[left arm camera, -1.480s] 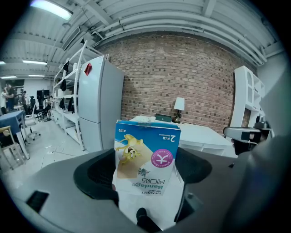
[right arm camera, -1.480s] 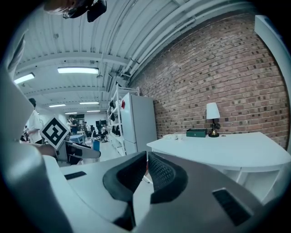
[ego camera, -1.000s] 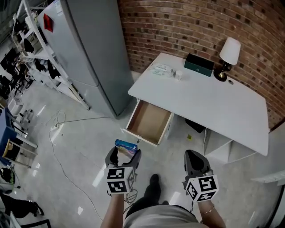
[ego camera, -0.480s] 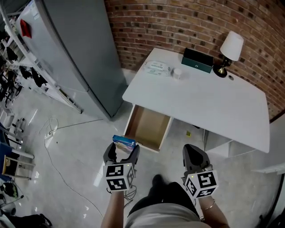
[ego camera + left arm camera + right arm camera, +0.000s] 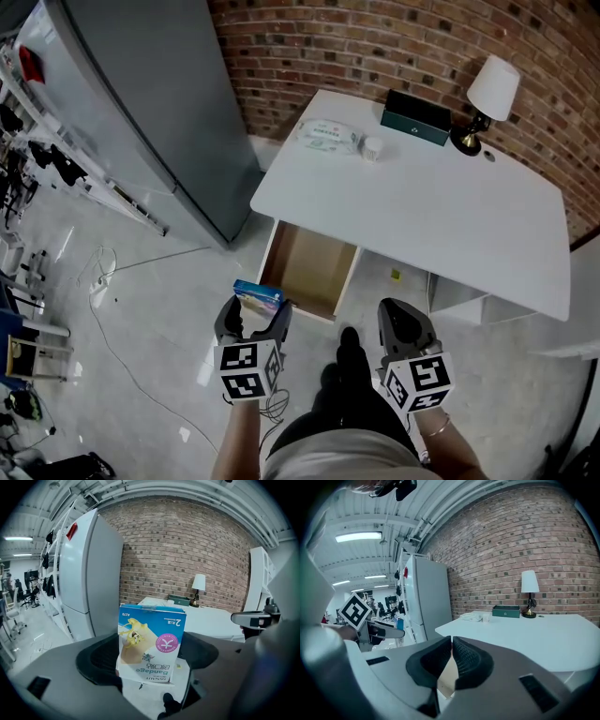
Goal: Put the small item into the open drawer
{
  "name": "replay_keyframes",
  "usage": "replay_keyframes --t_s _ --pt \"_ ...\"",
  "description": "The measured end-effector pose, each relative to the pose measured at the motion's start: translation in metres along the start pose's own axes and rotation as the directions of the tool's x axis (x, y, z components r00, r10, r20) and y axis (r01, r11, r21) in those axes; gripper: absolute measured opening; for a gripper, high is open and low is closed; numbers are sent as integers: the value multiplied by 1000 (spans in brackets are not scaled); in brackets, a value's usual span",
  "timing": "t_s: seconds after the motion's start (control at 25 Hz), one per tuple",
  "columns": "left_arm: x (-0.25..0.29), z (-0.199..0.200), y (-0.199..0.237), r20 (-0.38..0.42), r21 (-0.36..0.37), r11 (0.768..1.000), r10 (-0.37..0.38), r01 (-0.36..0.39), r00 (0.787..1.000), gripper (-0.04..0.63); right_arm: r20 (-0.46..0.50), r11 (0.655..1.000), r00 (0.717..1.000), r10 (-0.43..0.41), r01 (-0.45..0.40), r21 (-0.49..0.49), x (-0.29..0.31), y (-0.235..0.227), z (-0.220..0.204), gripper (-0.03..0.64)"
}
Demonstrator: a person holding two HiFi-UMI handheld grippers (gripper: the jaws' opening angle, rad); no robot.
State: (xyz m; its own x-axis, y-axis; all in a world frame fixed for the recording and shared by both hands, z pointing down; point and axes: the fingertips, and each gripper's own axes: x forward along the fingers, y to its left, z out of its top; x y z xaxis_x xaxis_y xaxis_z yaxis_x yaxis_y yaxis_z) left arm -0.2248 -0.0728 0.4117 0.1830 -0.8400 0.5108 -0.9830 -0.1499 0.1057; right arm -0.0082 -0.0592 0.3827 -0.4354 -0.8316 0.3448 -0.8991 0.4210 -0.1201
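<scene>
Box held beside the open drawer
A small blue box (image 5: 259, 296) is clamped in the left gripper (image 5: 254, 317), at 7 o'clock of the open drawer (image 5: 309, 264) under the white desk (image 5: 422, 216). The right gripper (image 5: 403, 323), at 3 o'clock of the left, is seen with jaws pressed together.

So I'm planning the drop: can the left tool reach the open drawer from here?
Probably yes. The left tool, shut on the box, hangs just in front of the drawer, nothing stands between them, and the drawer looks empty.
</scene>
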Motion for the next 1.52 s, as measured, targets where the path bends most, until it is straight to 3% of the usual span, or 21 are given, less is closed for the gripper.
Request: replay_keyframes --t_s 0.52,0.92,1.52 --pt "75 -15 -6 -81 31 999 -10 13 997 444 -28 1000 1000 5 -5 -8 53 -30 -9 17" --pt "164 -54 -22 -175 60 998 -15 25 984 445 -69 1000 997 -17 17 -1 89 -74 -29 17" --pt "289 -134 -39 -360 154 986 -7 66 933 445 -128 1000 992 4 -1 23 141 -119 -58 17"
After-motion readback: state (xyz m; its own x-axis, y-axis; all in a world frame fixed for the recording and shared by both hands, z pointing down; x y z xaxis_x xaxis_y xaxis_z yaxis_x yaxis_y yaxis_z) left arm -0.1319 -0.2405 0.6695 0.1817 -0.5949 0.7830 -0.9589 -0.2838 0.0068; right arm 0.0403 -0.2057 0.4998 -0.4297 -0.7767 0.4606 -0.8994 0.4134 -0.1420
